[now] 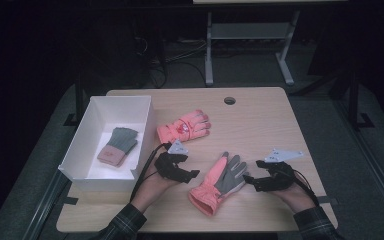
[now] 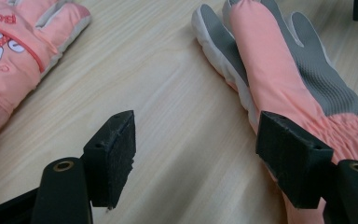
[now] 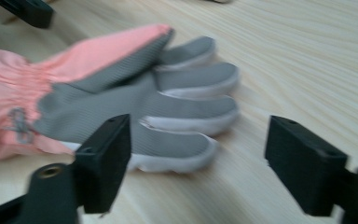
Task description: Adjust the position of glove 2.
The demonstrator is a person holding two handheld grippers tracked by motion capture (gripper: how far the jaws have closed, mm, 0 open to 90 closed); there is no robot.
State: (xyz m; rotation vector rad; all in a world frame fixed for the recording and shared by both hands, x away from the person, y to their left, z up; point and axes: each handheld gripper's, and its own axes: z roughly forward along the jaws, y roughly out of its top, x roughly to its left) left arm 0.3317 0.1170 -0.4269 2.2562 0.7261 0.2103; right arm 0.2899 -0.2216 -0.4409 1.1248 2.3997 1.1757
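Both tongs open, left tongs, right tongs, flanking palm-up glove

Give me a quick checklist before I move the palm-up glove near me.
1. Right claw open, nothing between the pads: ok.
2. Left claw open, only bare table between the pads: ok.
3. Palm-up glove lying flat between both claws: ok.
4. Second pink glove apart from it, beside the white box: ok.
5. Room in the box next to the grey-and-pink knit glove: ok.
6. Whether either claw touches the glove: cannot tell.
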